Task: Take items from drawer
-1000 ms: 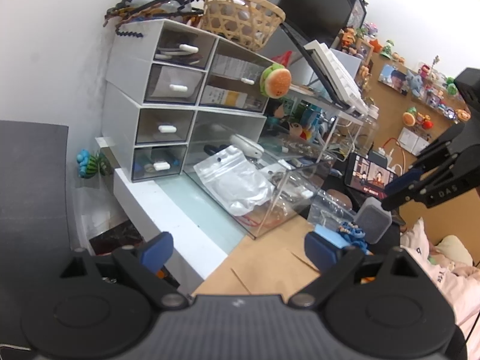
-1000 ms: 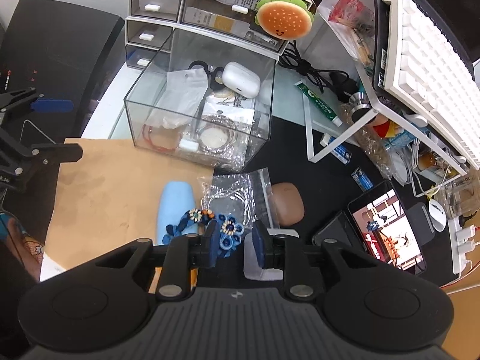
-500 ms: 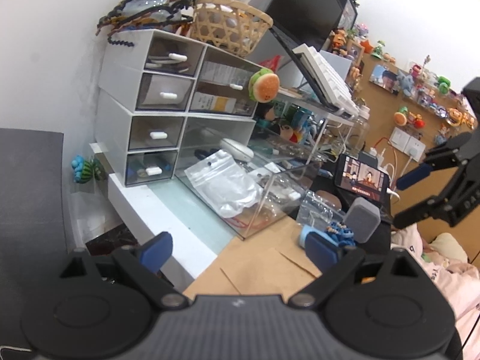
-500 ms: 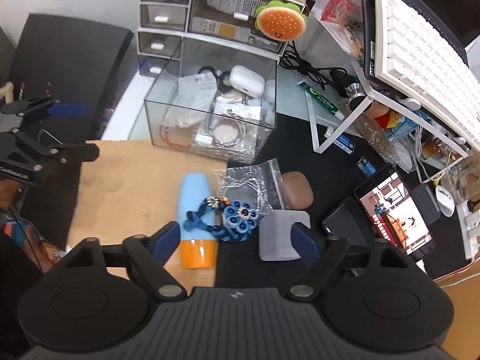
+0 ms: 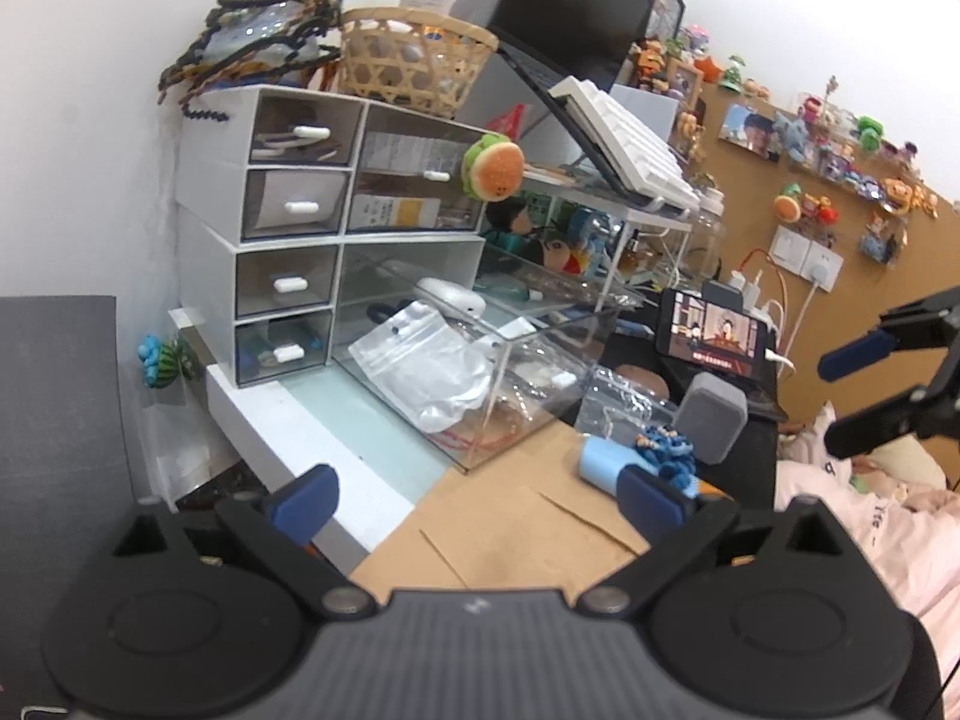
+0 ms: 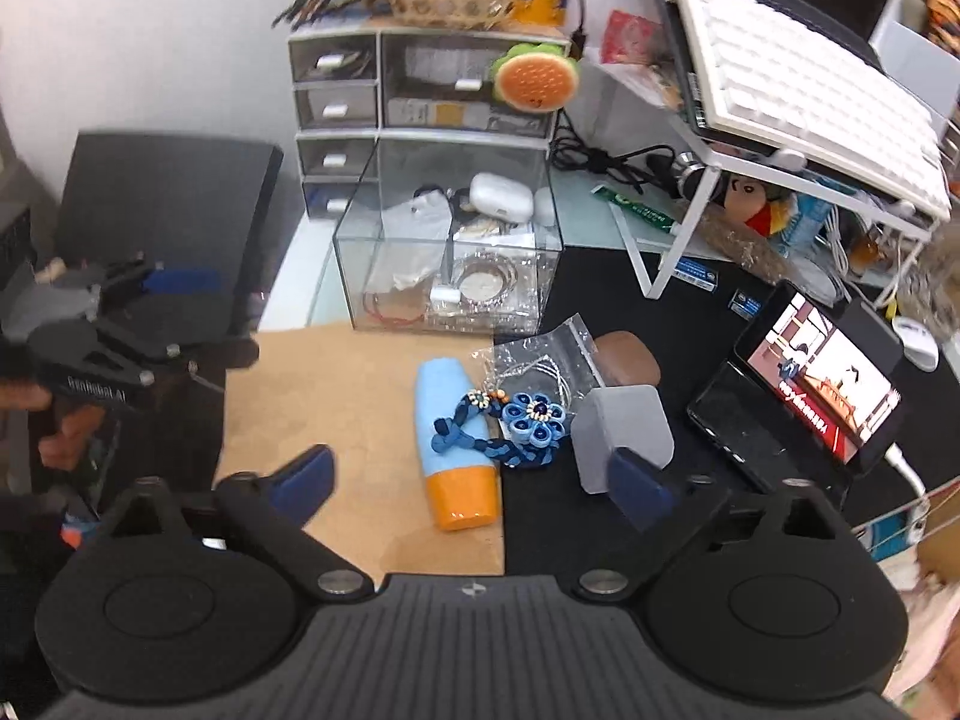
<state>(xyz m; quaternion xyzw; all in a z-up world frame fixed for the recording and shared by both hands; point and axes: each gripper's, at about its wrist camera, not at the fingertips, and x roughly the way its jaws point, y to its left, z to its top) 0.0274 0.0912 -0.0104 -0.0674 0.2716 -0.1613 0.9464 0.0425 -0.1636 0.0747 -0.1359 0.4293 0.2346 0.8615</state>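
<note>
The clear drawer (image 6: 450, 276) stands pulled out of the white drawer unit (image 5: 264, 222). It holds a white earbud case (image 6: 501, 197), a plastic bag (image 5: 432, 360) and some bracelets. In front of it lie a blue and orange bottle (image 6: 456, 450), a blue braided flower ornament (image 6: 522, 426) across the bottle, a grey box (image 6: 624, 432) and a bagged chain (image 6: 540, 360). My right gripper (image 6: 471, 480) hangs above these, its jaws opening with nothing between them. My left gripper (image 5: 477, 495) is also opening and empty, over the brown paper, short of the drawer.
A phone (image 6: 822, 384) playing video leans at the right on the black mat. A white keyboard (image 6: 798, 90) rests on a wire stand (image 6: 678, 240) behind it. A burger plush (image 6: 534, 78) hangs on the drawer unit, and a basket (image 5: 414, 60) sits on top.
My right gripper let go of the blue flower ornament, opened wide and drew back; the ornament now lies across the bottle. My left gripper rolled slightly and stayed in place.
</note>
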